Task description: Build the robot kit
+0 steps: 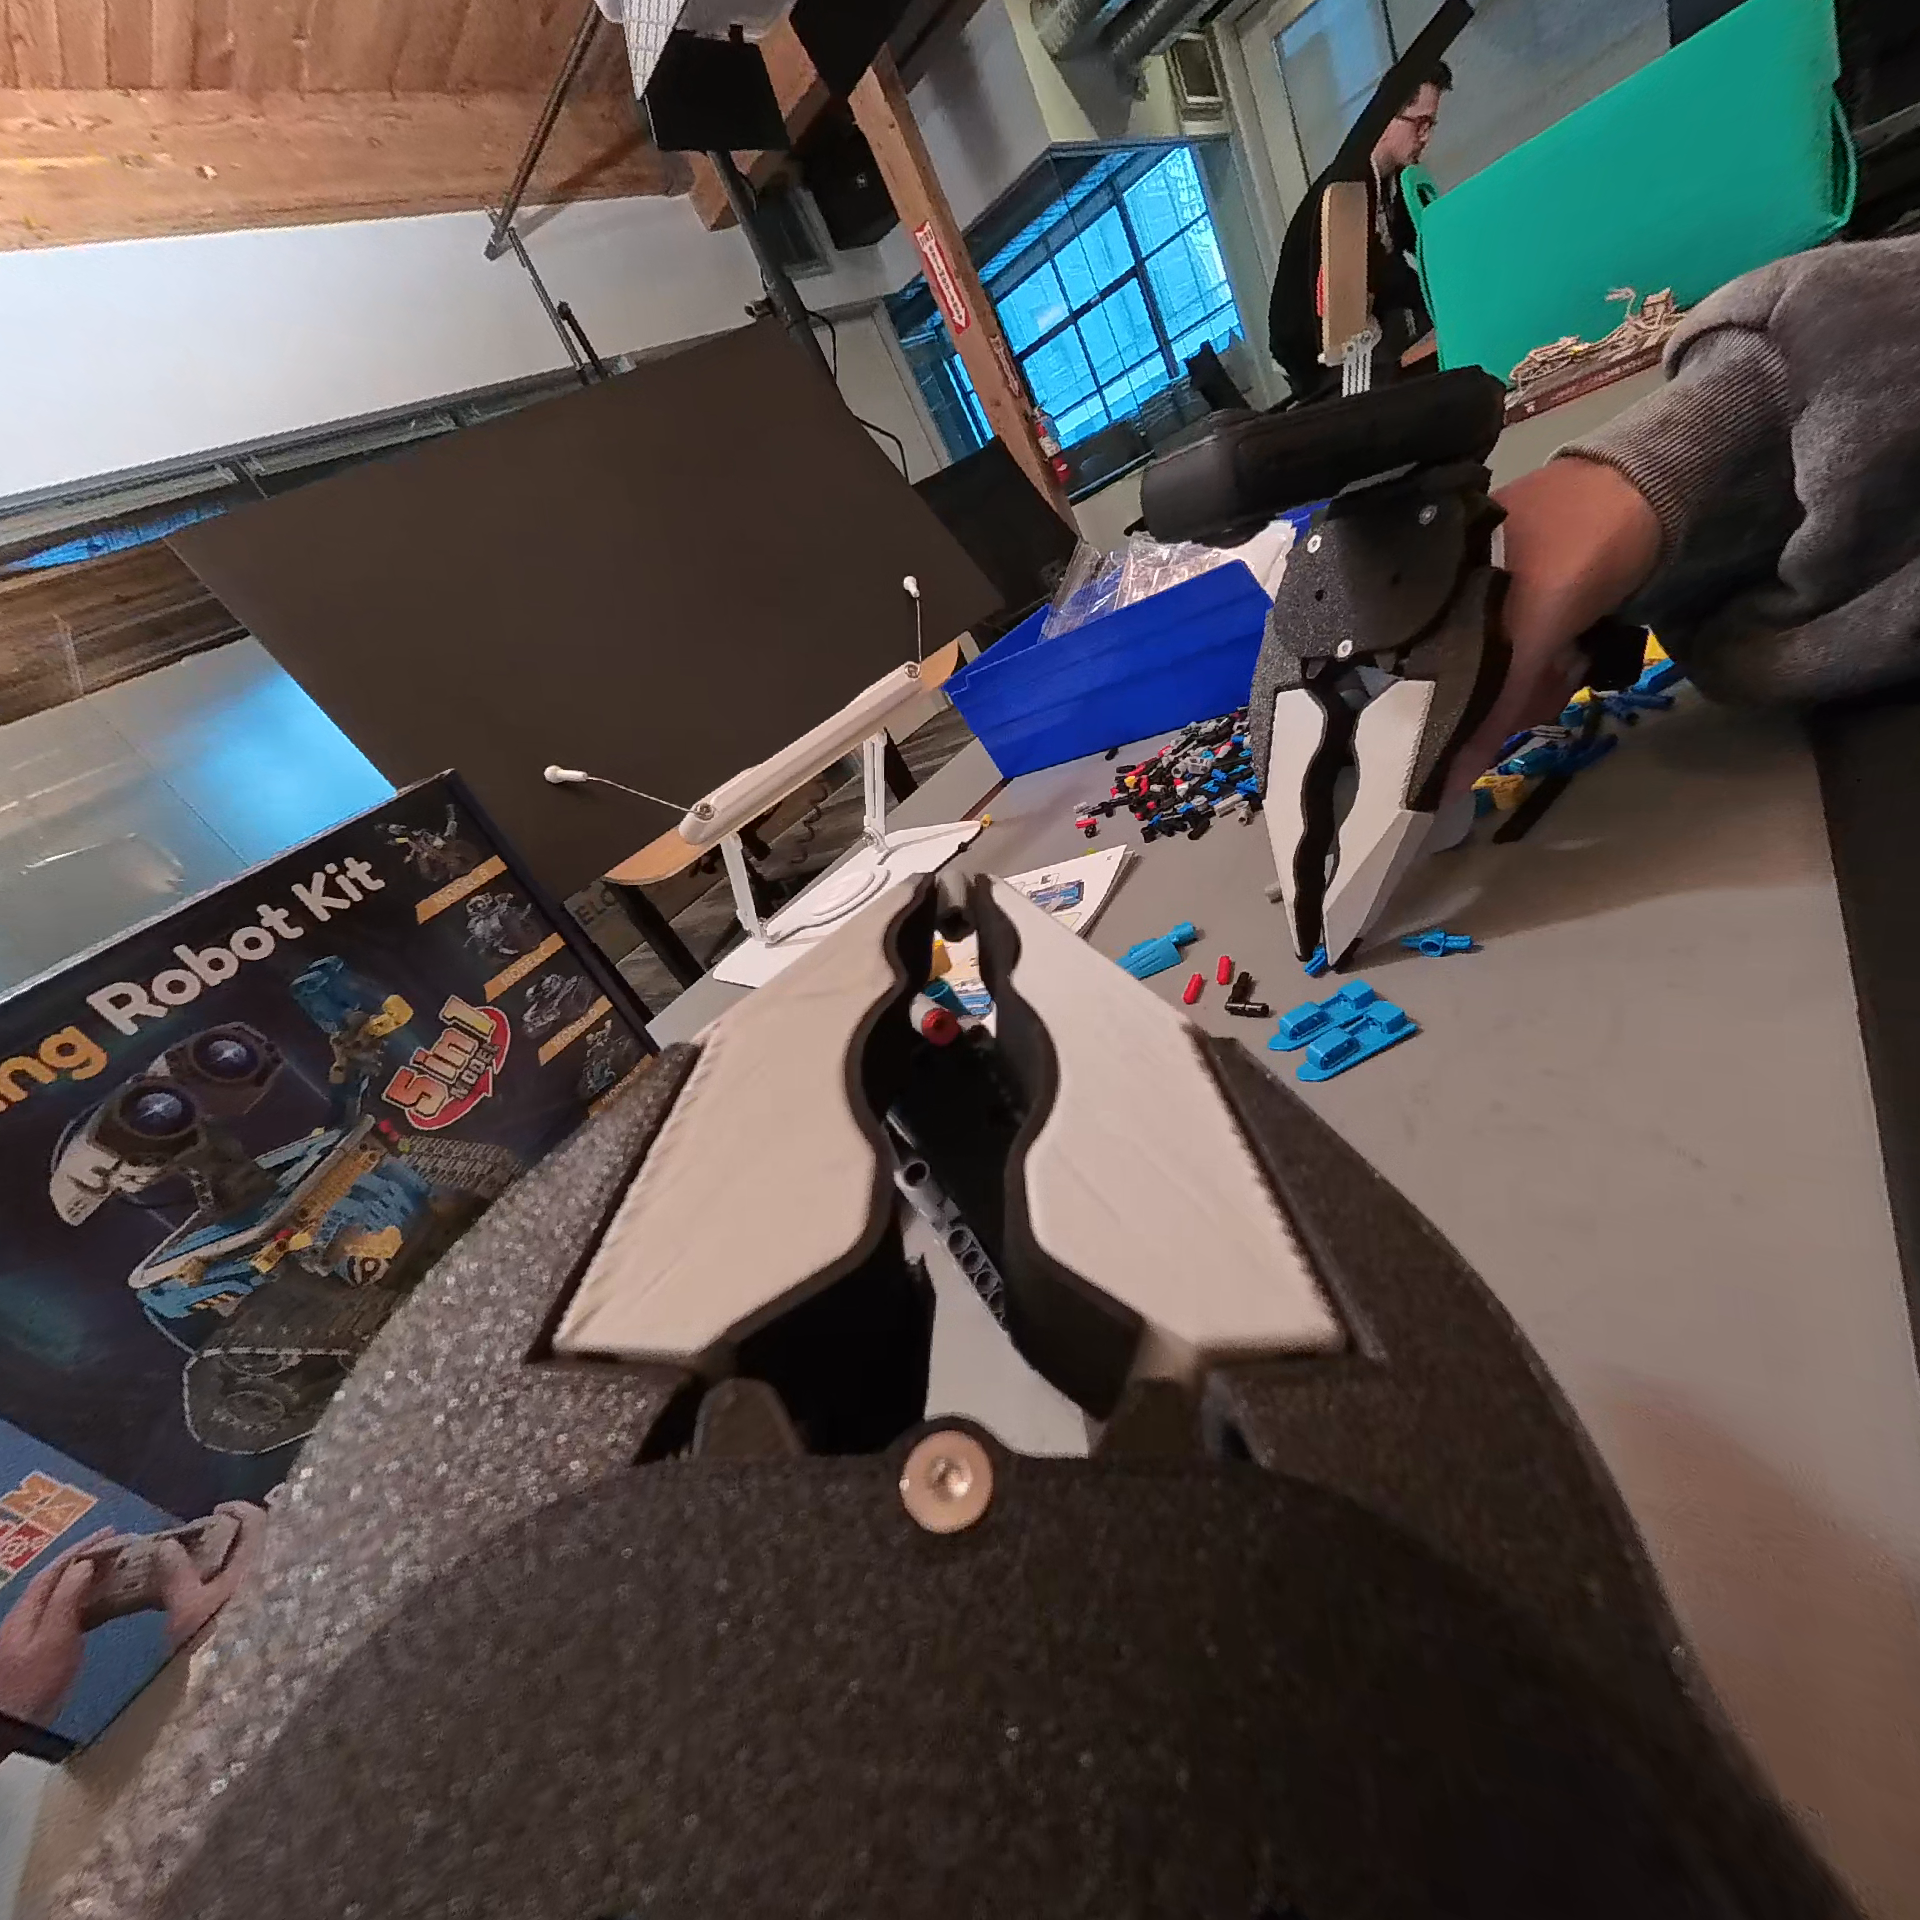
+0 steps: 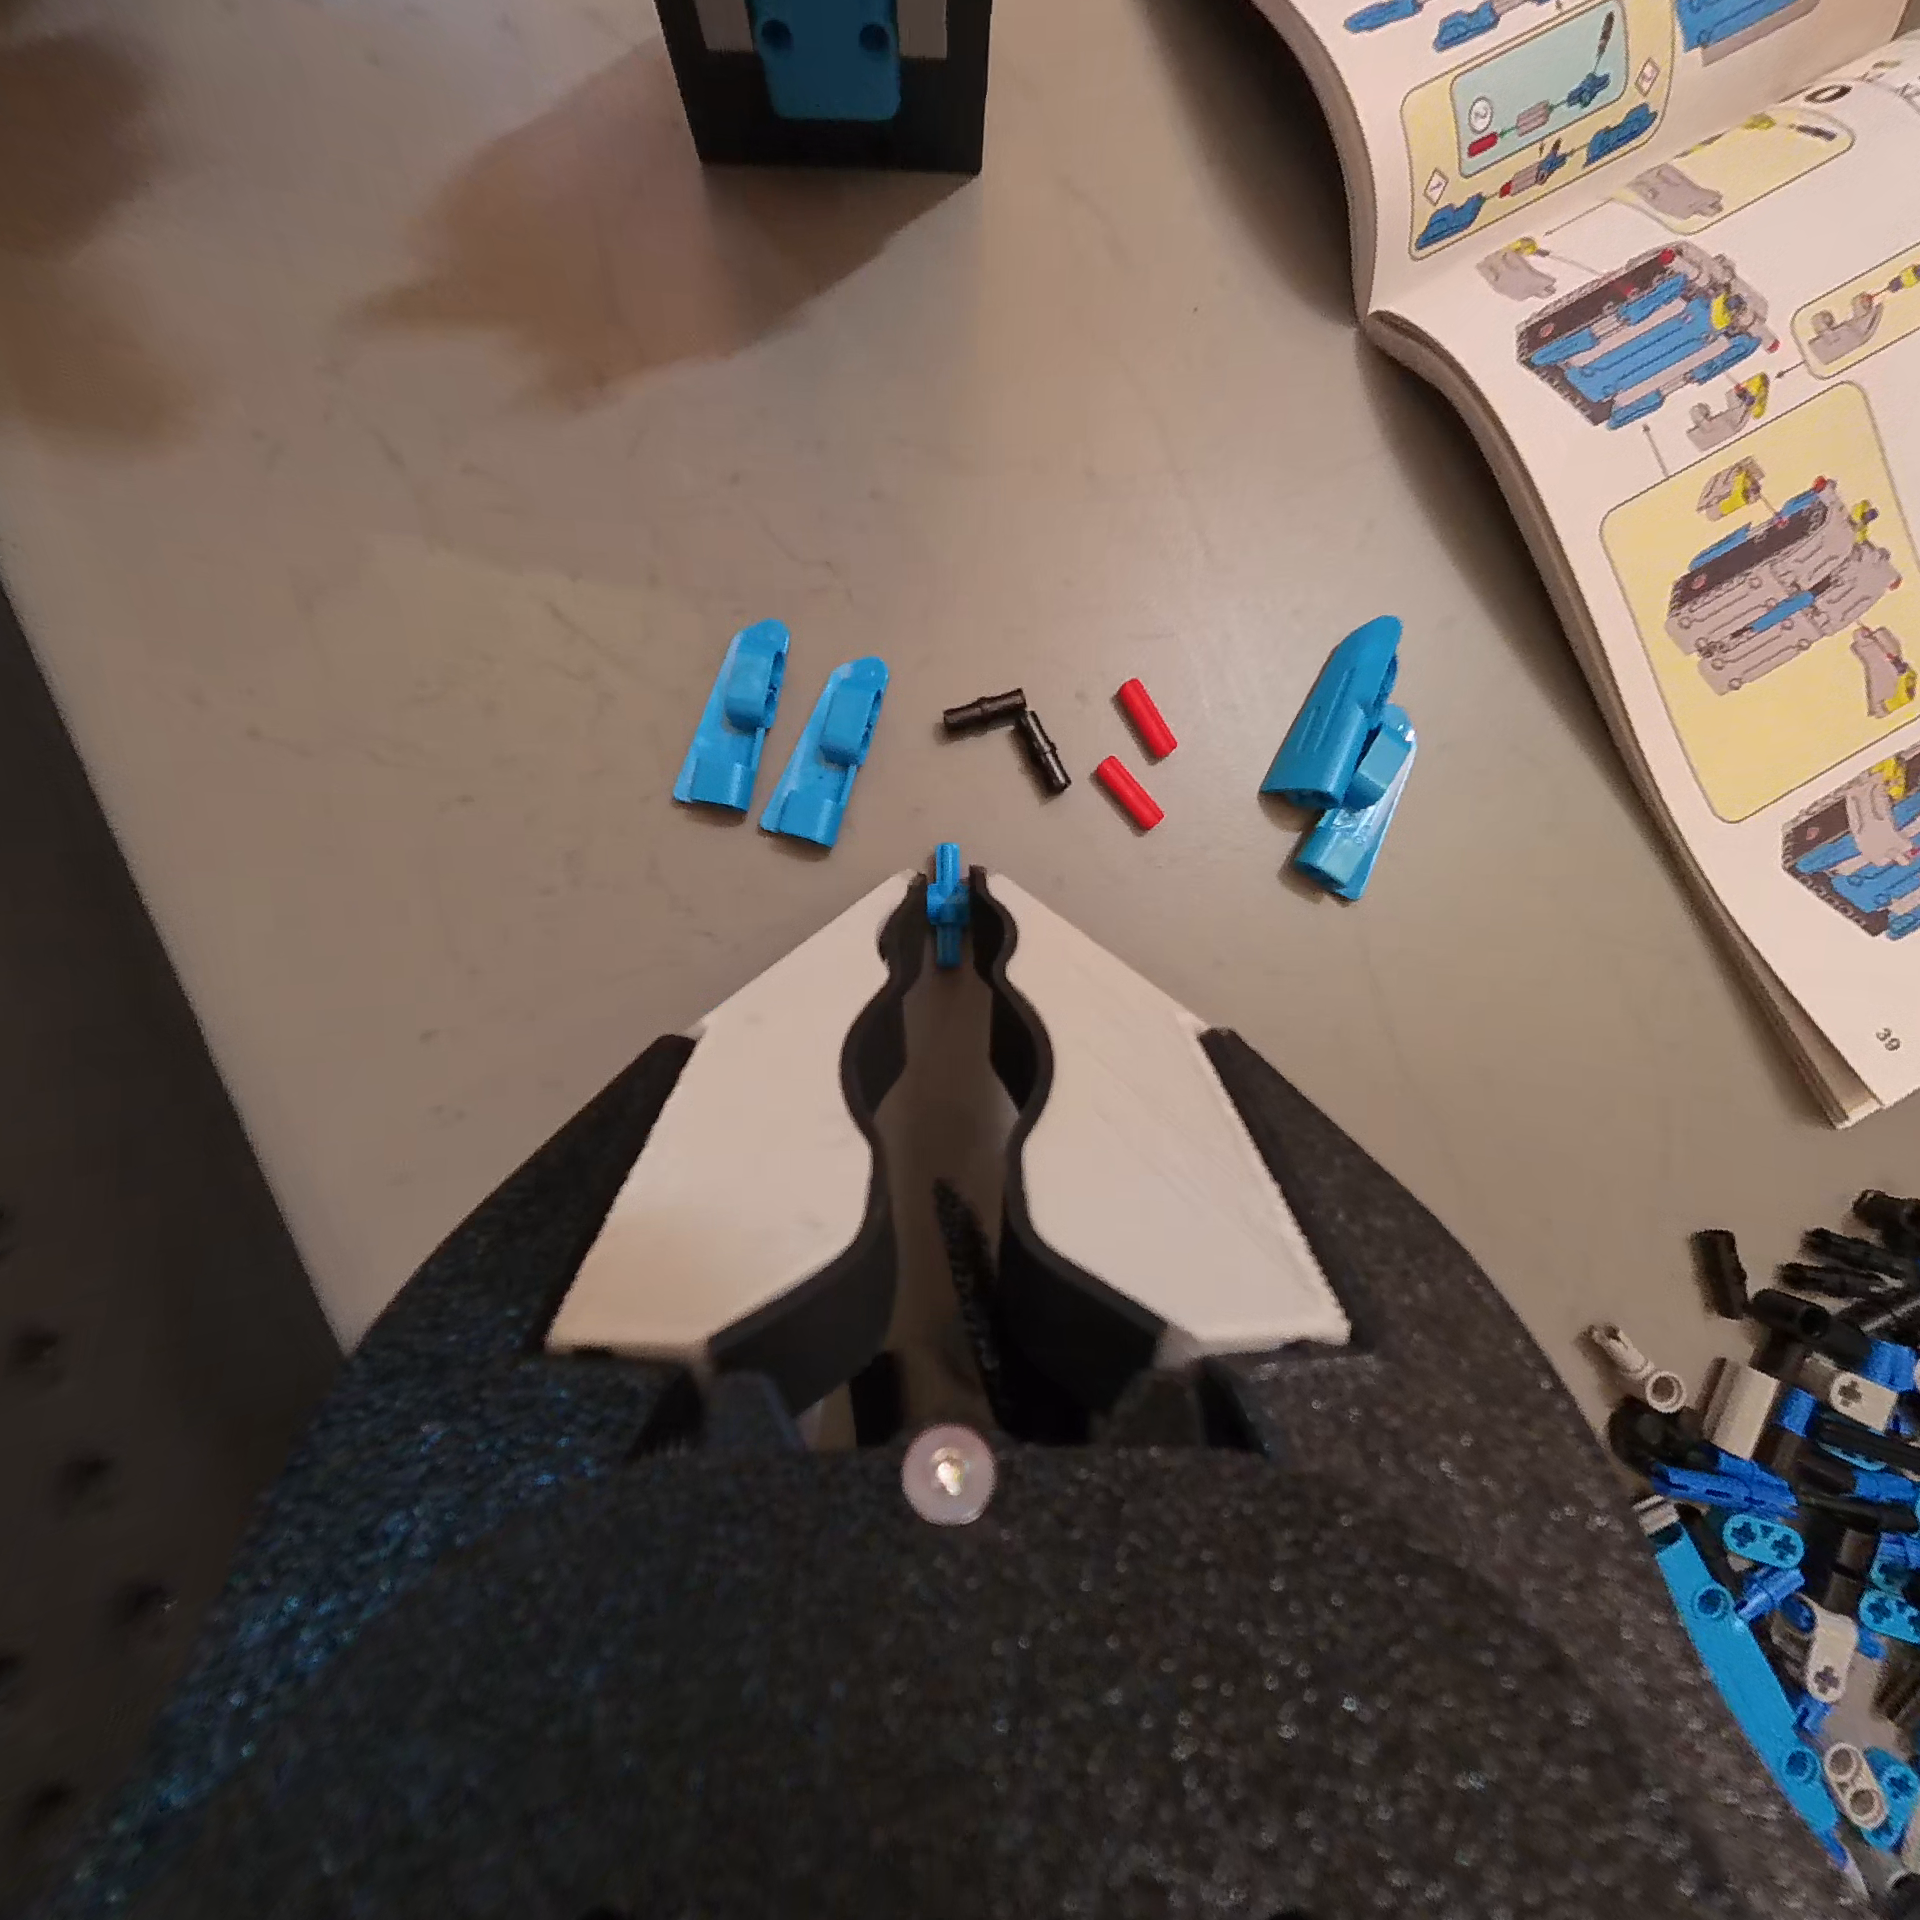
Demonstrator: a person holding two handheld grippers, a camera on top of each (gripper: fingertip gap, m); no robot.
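1. Blue connector pin (image 2: pixel 945 900) pinched between the right gripper (image 2: pixel 948 881) tips, just above the grey table (image 2: pixel 520 520).
2. Left gripper (image 1: pixel 954 891): nearly closed around a black-and-grey assembly (image 1: pixel 951 1174).
3. Blue panels (image 2: pixel 779 727), black pins (image 2: pixel 1006 736), red pins (image 2: pixel 1138 753) lie just ahead; open instruction booklet (image 2: pixel 1662 468) to the right.

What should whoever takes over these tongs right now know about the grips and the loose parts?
Right tongs: shut on a small blue pin at the tips, low over the grey table.
Left tongs: nearly closed; a black and grey assembly shows between them, grip unclear.
Laid out ahead of the right tongs, all loose: two blue shells, a black angled connector, two red pins, two more blue shells stacked.
Open booklet lies right of them; parts pile near right.
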